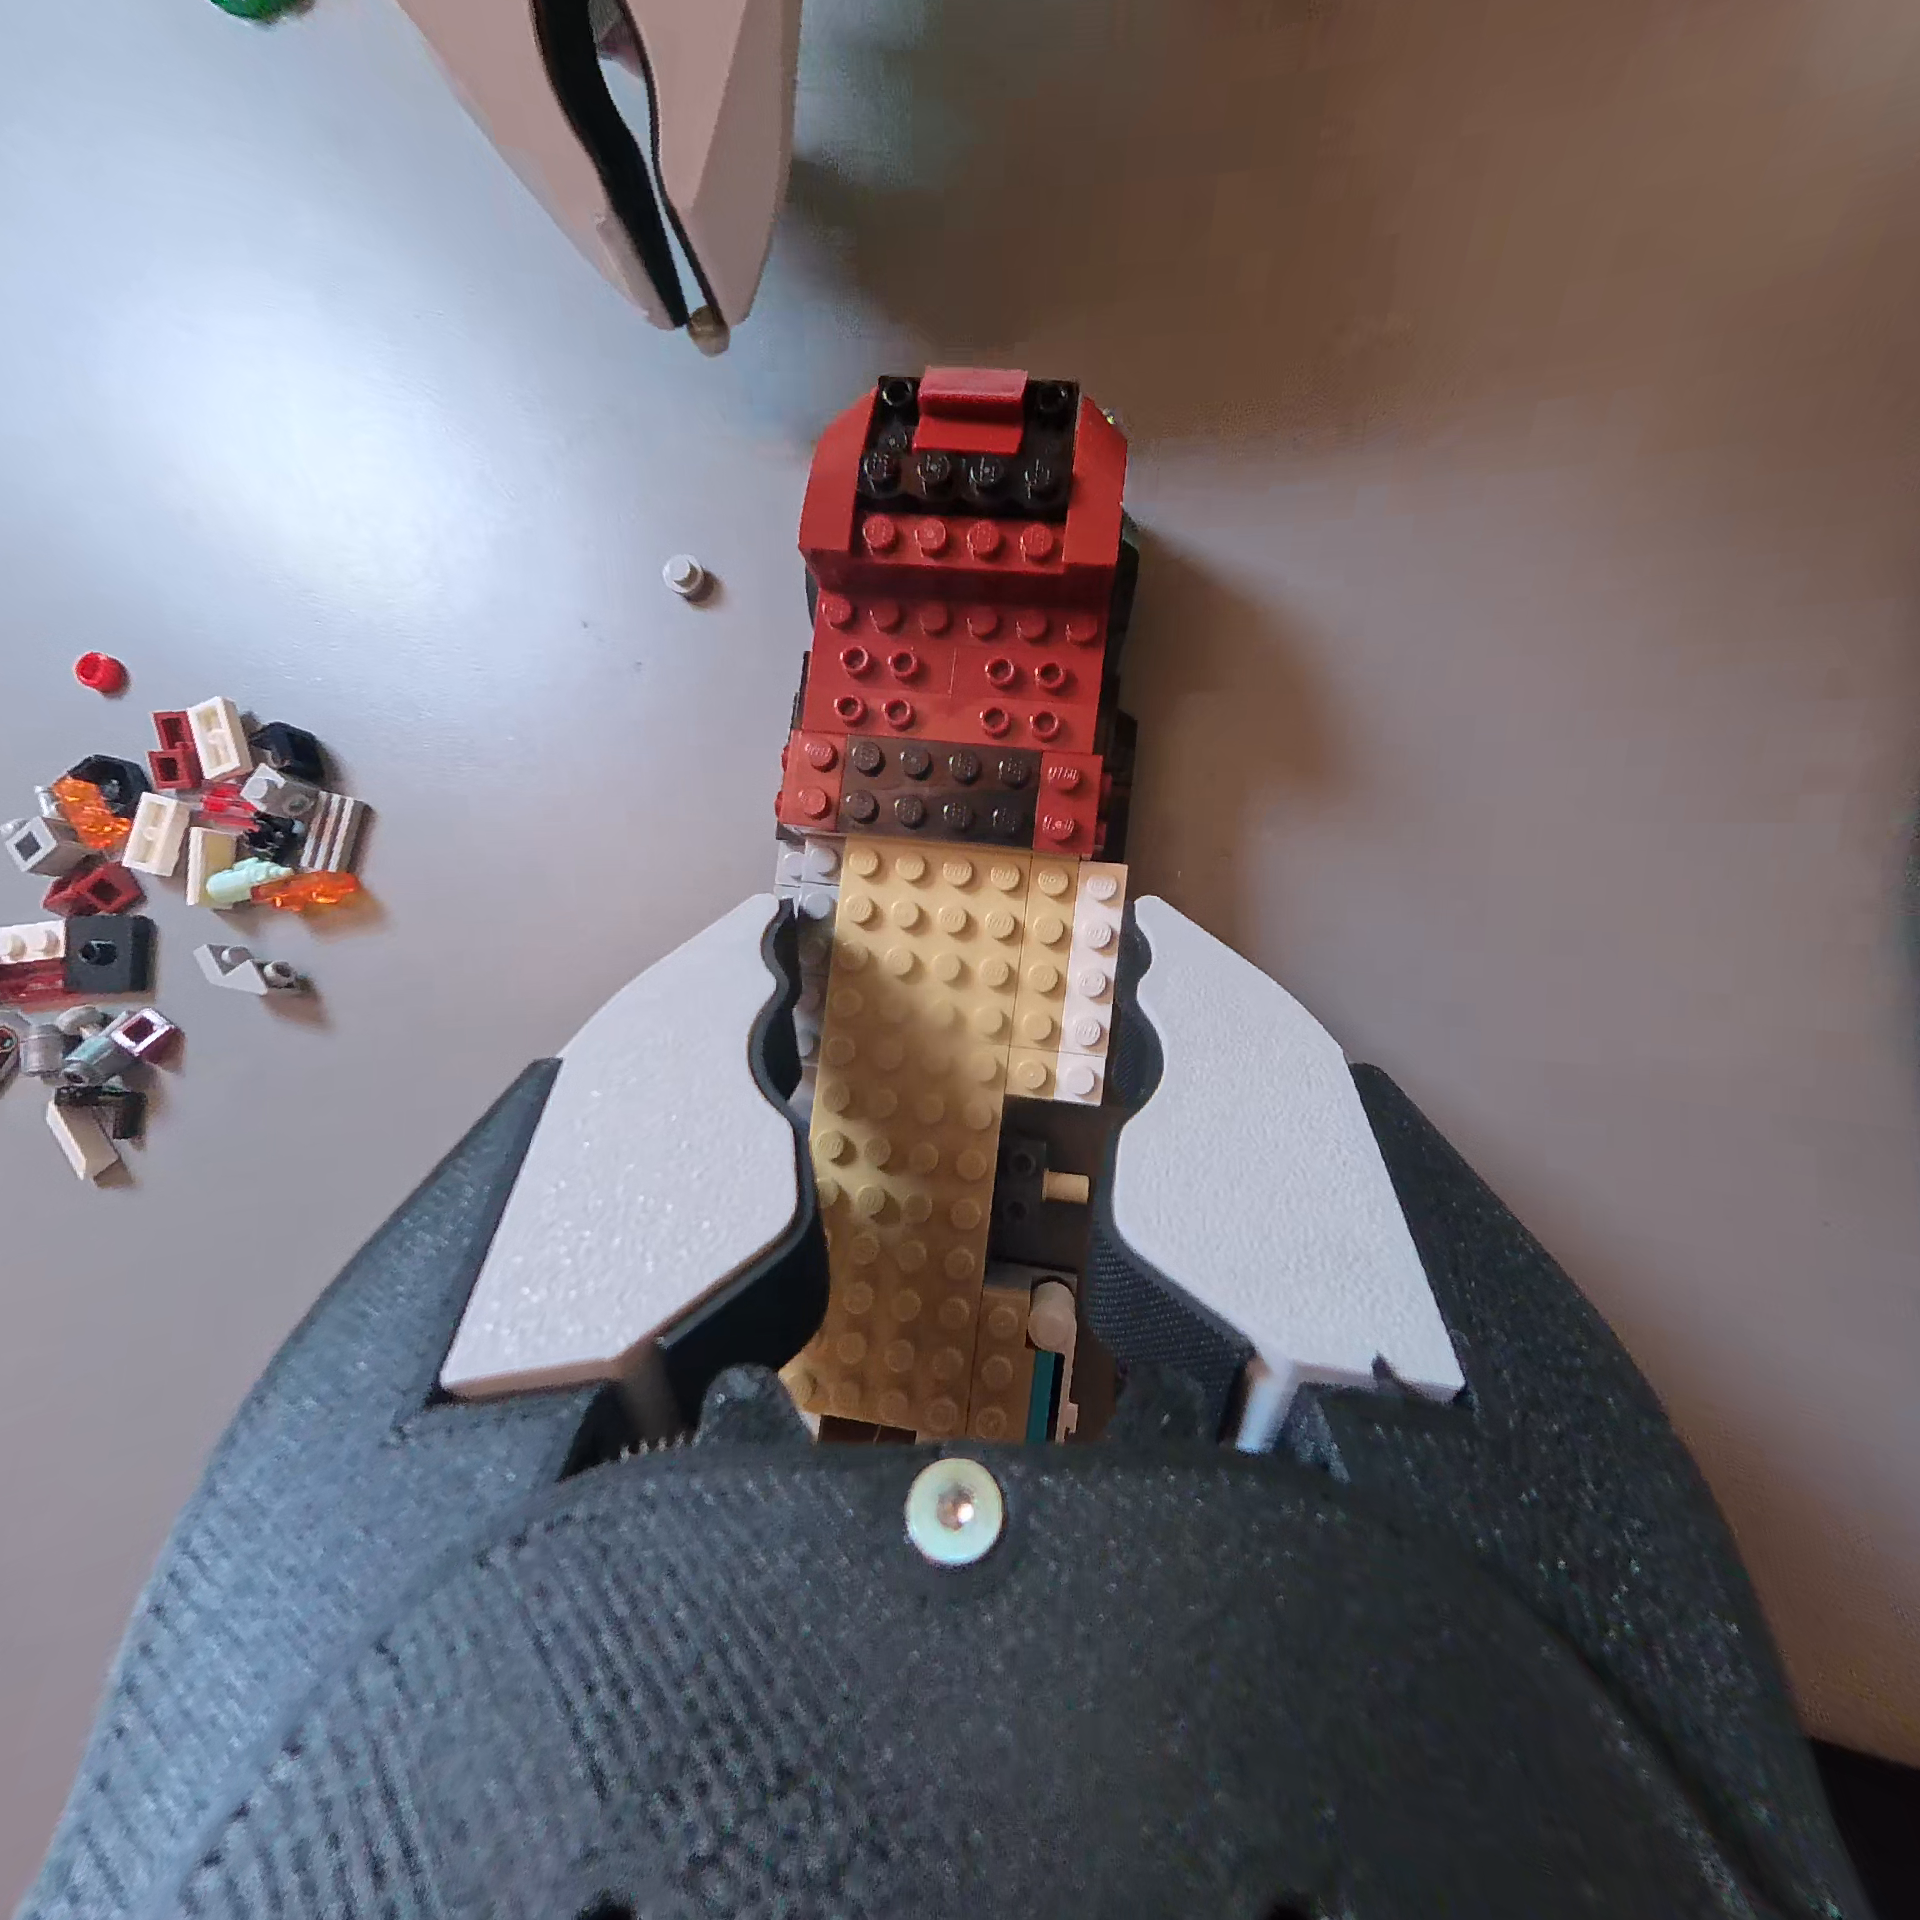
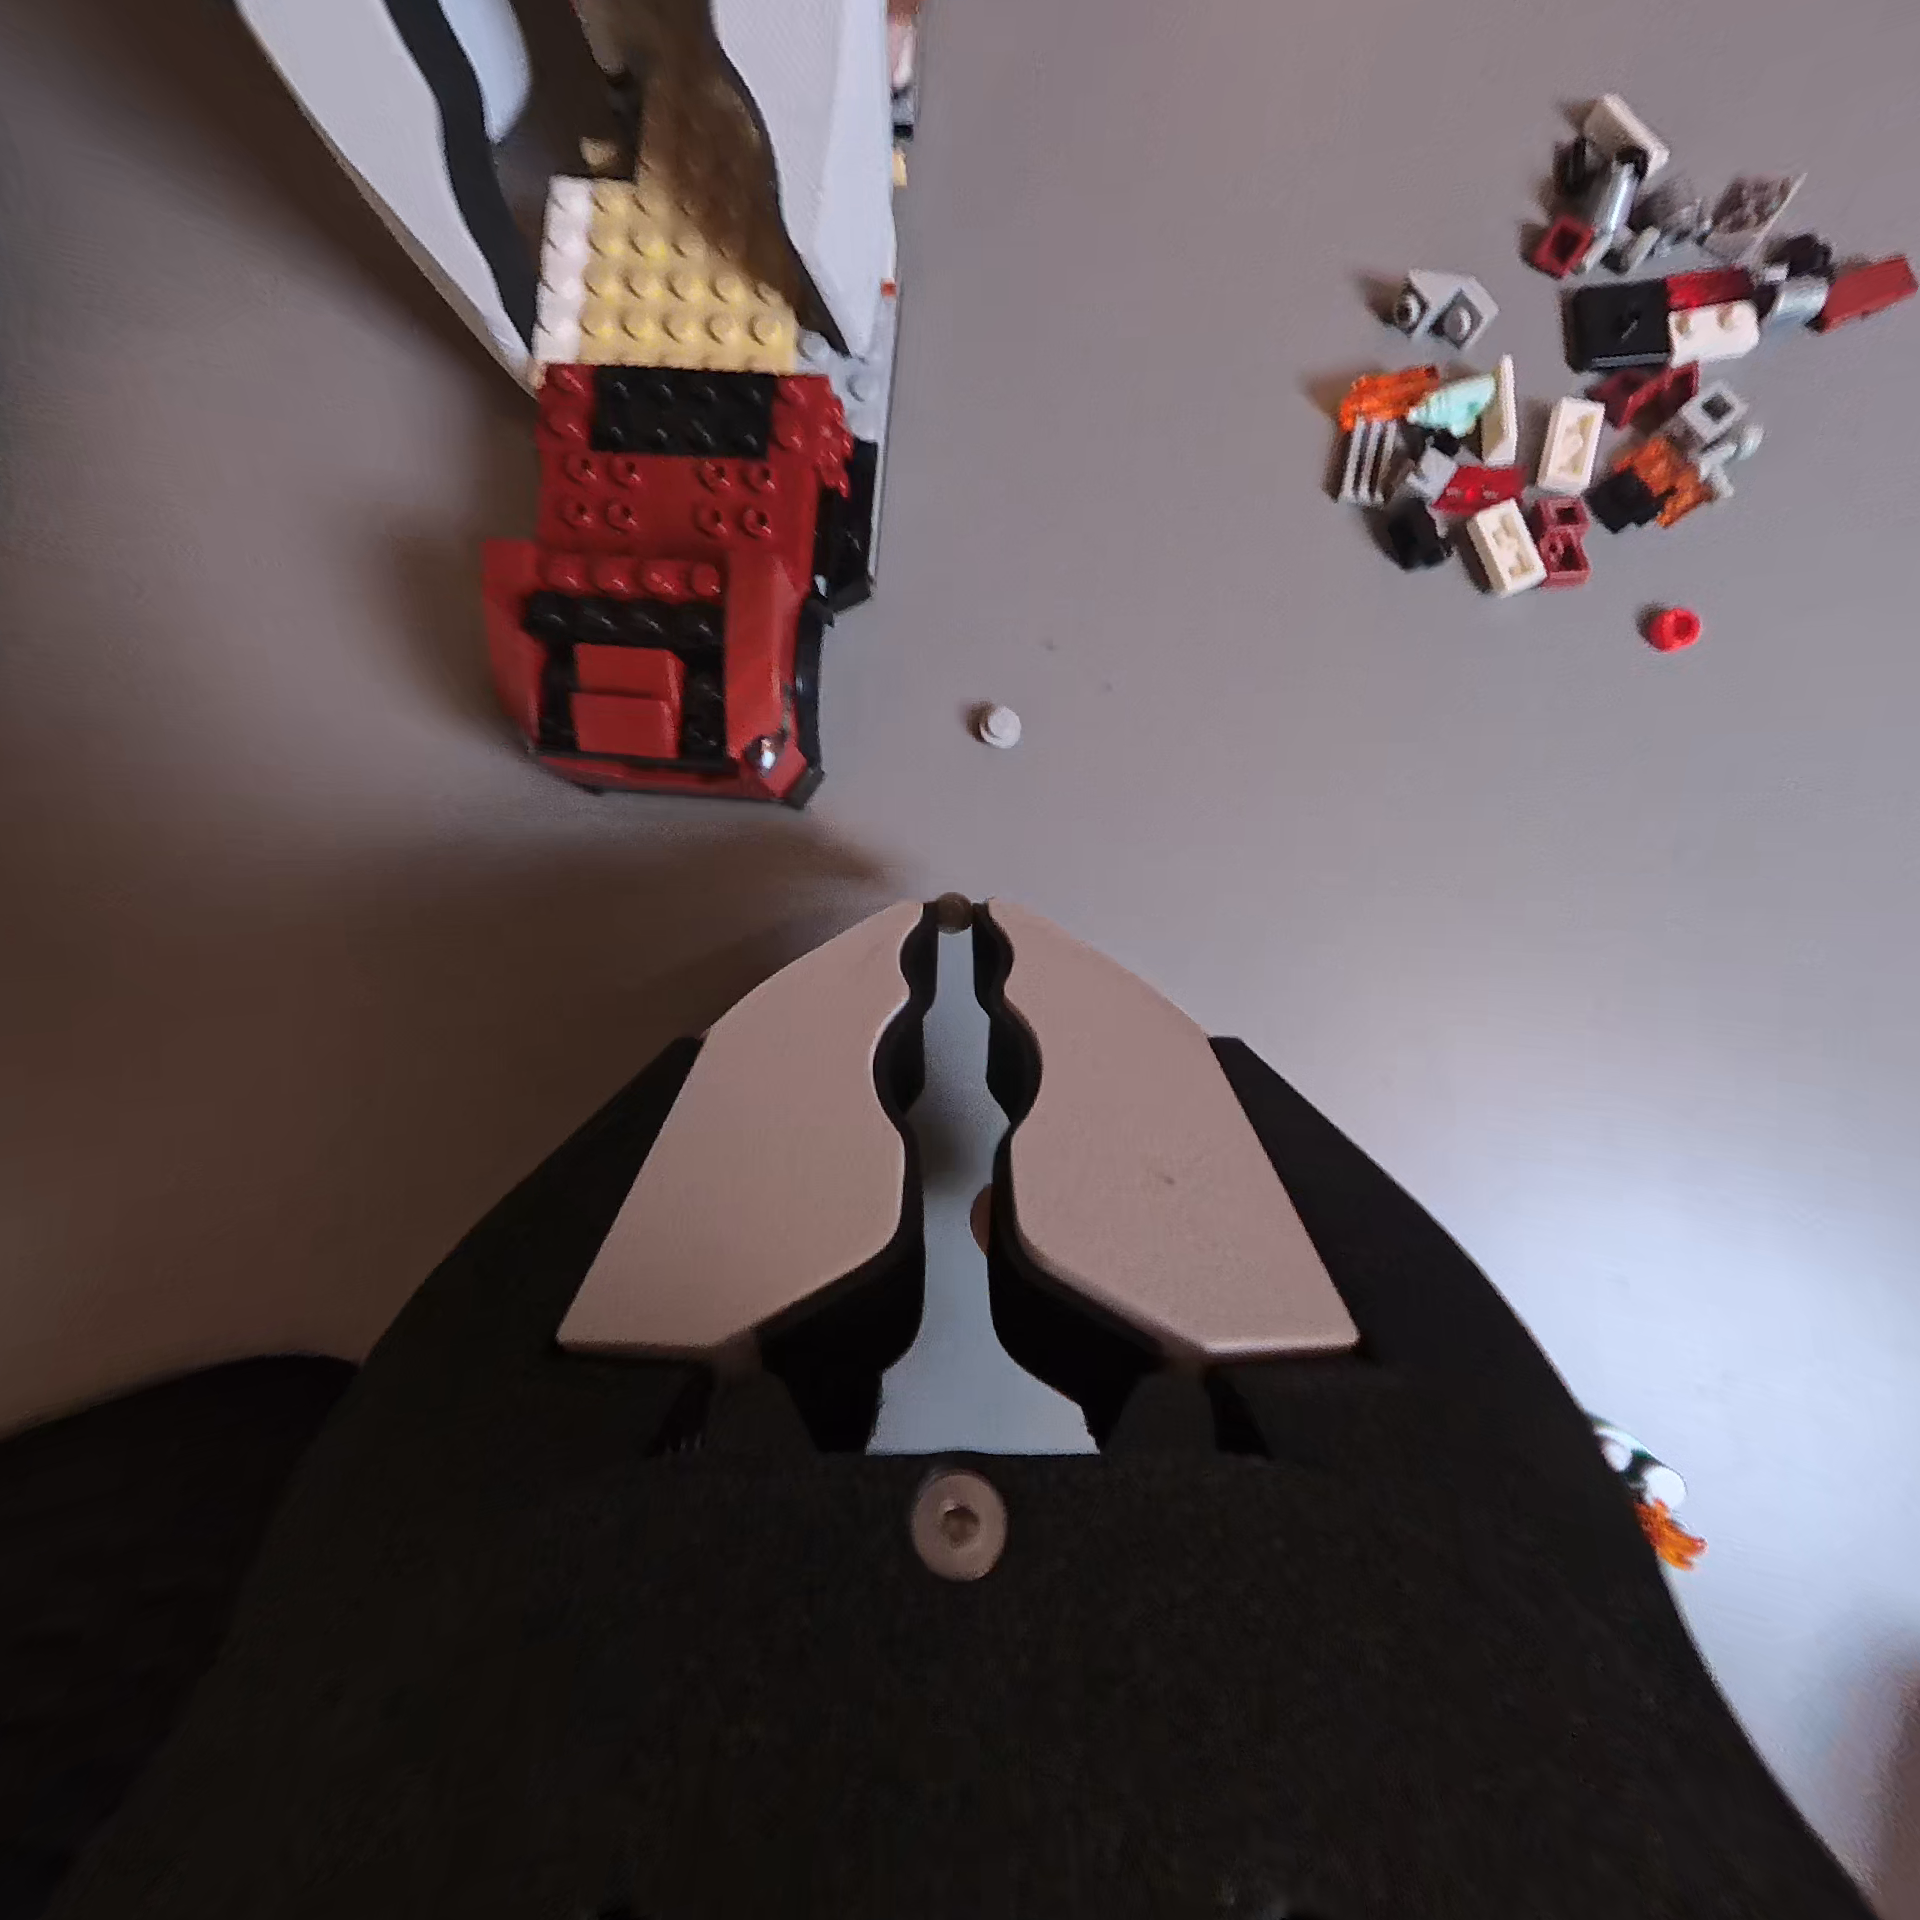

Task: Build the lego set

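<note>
Between the jaws of the left gripper (image 1: 951,940) sits the tan studded rear of a brick-built vehicle (image 1: 956,665); both dark pads press against its sides, and its dark red front end reaches forward over the grey counter (image 1: 1455,520). The right gripper (image 2: 953,912) hangs just beyond that front end, its jaws nearly closed and pinching a tiny dark round piece (image 2: 953,911) at the very tips. A small grey round stud (image 2: 996,723) lies alone on the counter between the vehicle and a pile of loose bricks (image 2: 1558,416), with a red round stud (image 2: 1673,628) at the pile's near edge. The counter is bare on the vehicle's other side.
</note>
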`<action>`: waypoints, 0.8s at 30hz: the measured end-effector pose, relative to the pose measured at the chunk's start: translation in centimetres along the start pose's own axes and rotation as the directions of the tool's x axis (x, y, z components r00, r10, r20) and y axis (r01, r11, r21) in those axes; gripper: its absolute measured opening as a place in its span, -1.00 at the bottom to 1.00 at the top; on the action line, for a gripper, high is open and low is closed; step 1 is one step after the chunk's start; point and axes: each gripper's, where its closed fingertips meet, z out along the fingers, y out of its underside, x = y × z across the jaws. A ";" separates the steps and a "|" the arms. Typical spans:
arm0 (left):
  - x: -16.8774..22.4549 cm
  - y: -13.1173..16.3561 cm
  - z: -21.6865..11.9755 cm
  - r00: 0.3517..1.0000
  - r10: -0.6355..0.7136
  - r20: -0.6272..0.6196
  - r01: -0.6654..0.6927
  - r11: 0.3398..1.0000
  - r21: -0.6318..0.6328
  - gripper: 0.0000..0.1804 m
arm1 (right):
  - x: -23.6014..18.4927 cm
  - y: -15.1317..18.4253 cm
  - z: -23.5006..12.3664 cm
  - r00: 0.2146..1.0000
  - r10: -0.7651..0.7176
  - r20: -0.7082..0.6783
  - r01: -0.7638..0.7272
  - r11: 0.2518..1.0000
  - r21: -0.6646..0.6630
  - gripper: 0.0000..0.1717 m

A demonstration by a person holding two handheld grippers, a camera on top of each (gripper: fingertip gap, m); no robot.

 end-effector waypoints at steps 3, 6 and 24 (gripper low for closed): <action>0.0 0.0 0.0 1.000 -0.002 0.003 0.002 1.000 0.003 -0.35 | -1.4 -1.5 -0.5 0.999 -0.030 0.028 0.028 0.998 0.048 -0.93; 0.0 0.0 0.0 1.000 -0.004 0.006 0.004 1.000 0.005 -0.35 | -2.7 -2.7 -0.5 0.997 -0.070 0.042 0.067 0.996 0.065 -0.93; 0.1 0.0 0.0 1.000 -0.019 0.023 0.018 0.999 0.026 -0.35 | -3.5 -3.4 -0.1 0.995 -0.094 0.044 0.092 0.994 0.052 -0.93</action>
